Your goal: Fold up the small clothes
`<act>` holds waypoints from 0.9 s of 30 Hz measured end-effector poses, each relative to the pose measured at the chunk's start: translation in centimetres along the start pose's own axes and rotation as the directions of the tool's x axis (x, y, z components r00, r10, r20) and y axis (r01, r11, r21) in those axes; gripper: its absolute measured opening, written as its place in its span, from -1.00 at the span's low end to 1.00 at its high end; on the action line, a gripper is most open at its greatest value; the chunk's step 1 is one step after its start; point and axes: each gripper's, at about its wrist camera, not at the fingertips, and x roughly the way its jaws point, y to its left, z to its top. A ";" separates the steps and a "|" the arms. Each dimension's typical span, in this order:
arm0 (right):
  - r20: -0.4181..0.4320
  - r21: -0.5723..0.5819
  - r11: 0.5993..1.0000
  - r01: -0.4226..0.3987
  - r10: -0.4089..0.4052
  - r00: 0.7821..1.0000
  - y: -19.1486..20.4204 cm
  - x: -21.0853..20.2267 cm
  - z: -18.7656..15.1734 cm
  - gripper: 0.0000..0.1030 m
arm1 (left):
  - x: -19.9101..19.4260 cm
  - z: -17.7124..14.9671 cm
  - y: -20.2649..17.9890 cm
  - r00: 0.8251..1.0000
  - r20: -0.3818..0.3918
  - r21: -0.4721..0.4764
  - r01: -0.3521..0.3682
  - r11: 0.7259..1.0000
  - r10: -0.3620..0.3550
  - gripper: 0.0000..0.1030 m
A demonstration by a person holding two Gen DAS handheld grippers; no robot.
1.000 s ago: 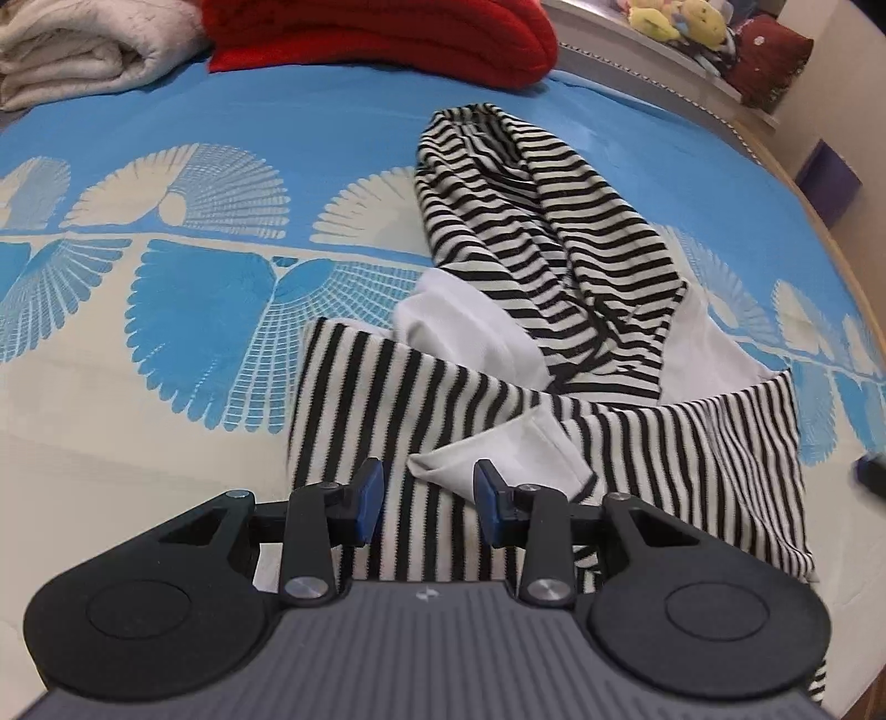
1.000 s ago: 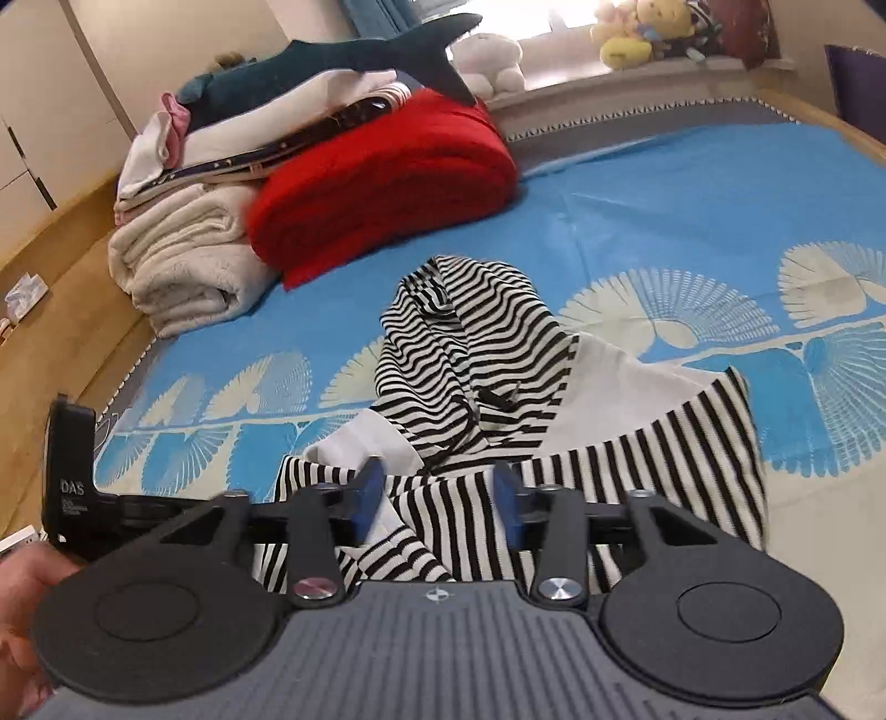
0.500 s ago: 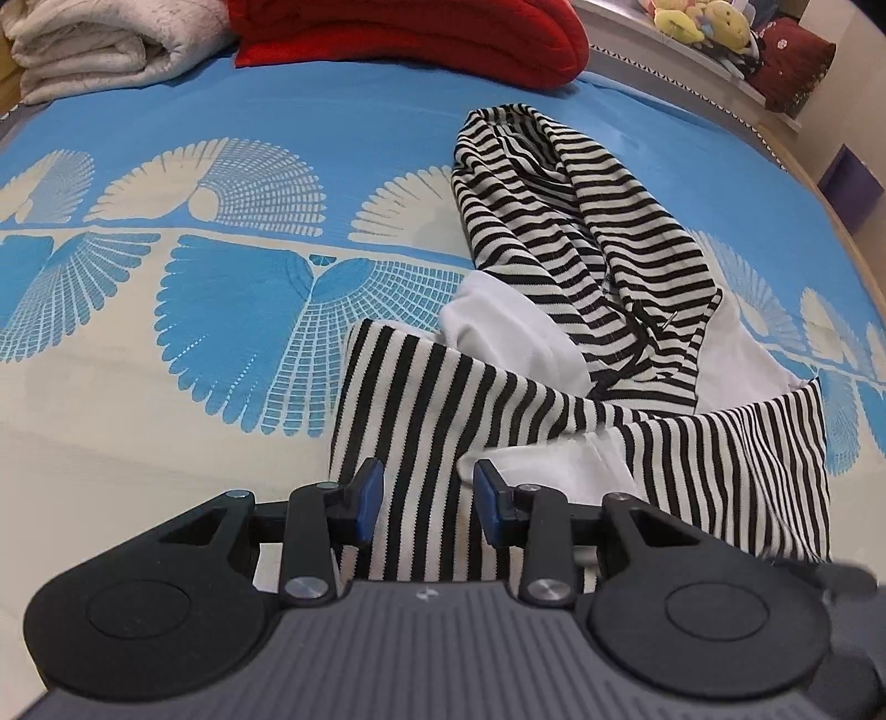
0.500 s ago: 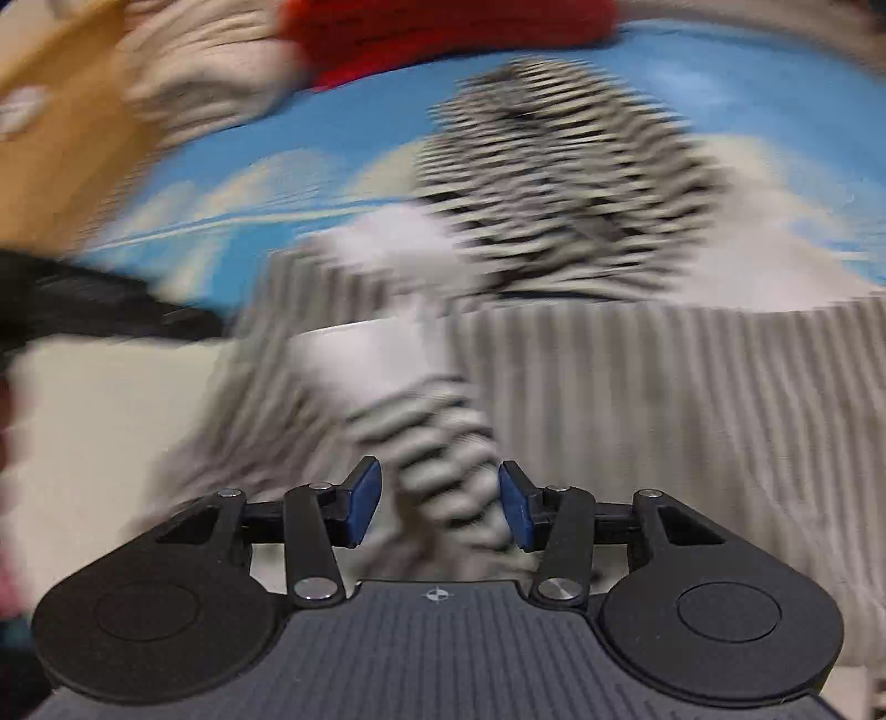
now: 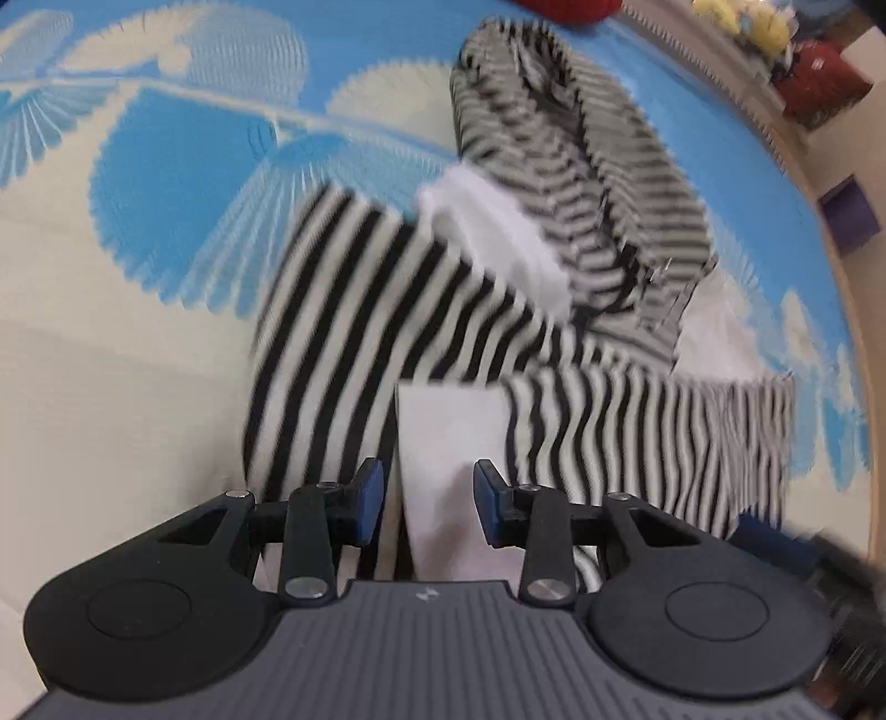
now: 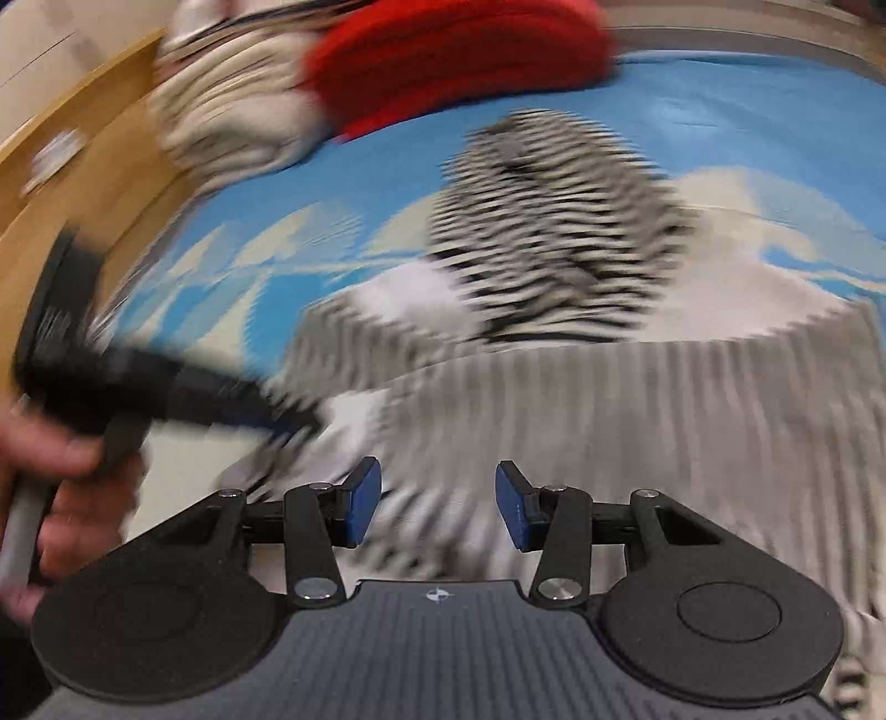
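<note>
A small black-and-white striped hooded top [image 5: 387, 310] lies spread on the blue and cream bedspread [image 5: 138, 360], its hood [image 5: 576, 166] pointing away from me. A white sleeve end [image 5: 448, 432] is folded over the body. My left gripper [image 5: 427, 501] hangs open just above that sleeve end, which shows in the gap between the pads without being pinched. My right gripper [image 6: 438, 507] is open over the blurred striped cloth [image 6: 637, 415] near the lower hem. In the right wrist view the left gripper [image 6: 111, 387] and the hand [image 6: 66, 487] holding it appear at the left.
A red folded blanket [image 6: 459, 61] and cream towels [image 6: 232, 122] are stacked at the far end of the bed. Wooden floor [image 6: 83, 144] borders the left side. Plush toys [image 5: 742, 22] and a purple box [image 5: 847, 213] lie beyond the far right edge.
Both grippers have sunk closer to the top. The white sleeve end now sits between the left fingers. The right gripper swung sideways, blurring its view. Jaw gaps look unchanged.
</note>
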 end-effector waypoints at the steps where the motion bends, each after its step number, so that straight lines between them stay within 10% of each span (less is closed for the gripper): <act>1: 0.006 0.033 0.999 0.031 -0.031 0.999 -1.1 0.3 0.2 -0.05 | 0.4 -0.1 -0.2 1.000 -0.015 0.009 -0.010 1.000 0.010 -0.23; 4: -0.015 0.159 0.972 0.171 -0.171 0.985 -4.1 0.2 0.7 -0.03 | 0.8 -0.4 -1.3 1.000 -0.019 0.062 -0.006 0.998 0.007 -0.32; 6: -0.056 0.237 0.938 0.254 -0.248 0.967 -6.0 0.5 0.6 -0.03 | 0.2 -0.6 -2.2 0.999 0.014 0.137 -0.031 0.990 0.029 -0.95; 15: -0.084 0.449 0.833 0.322 -0.319 0.944 -9.1 -0.4 -0.9 -0.02 | -7.0 -0.4 -2.1 0.970 0.236 0.176 -0.103 0.979 0.059 -0.94; 22: -0.192 0.497 0.738 0.457 -0.421 0.887 -11.7 0.1 -3.0 -0.05 | -5.1 -0.1 -1.9 0.977 0.177 0.179 -0.151 0.972 0.119 -0.71; 27: -0.160 0.511 0.734 0.448 -0.430 0.888 -11.5 -0.8 -2.7 -0.05 | -1.9 -1.2 -2.7 0.996 0.050 0.242 -0.080 0.967 0.070 -0.48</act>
